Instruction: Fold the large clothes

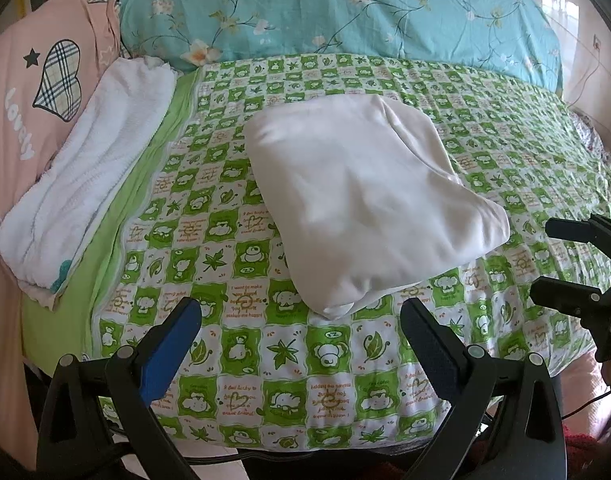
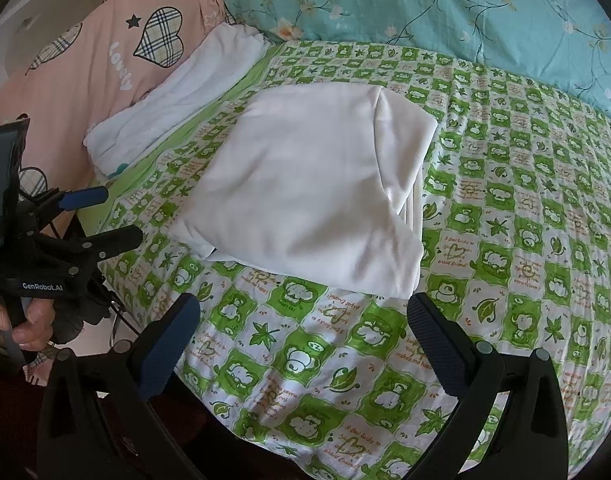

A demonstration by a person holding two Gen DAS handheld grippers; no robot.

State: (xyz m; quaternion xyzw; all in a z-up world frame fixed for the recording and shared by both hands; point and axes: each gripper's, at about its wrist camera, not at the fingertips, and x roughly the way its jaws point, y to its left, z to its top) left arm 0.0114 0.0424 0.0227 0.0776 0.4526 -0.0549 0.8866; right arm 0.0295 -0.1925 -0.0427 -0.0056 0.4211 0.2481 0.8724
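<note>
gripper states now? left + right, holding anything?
Left gripper: open, holding nothing, short of the folded white garment.
Right gripper: open, holding nothing, also clear of the garment.

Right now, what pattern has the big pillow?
Teal with flowers pillow; left wrist view shows it best.

Folded garment (image 1: pixel 369 196) showing plain white. Bedsheet (image 1: pixel 505 128) displaying green-and-white checks with animals and leaves. Quilt (image 1: pixel 345 8) showing turquoise with pale flowers. Pink cover (image 1: pixel 21 120) bearing a plaid heart. Towel (image 1: pixel 85 184) appearing white. Tongs (image 1: pixel 301 340) appearing black with blue pads.
</note>
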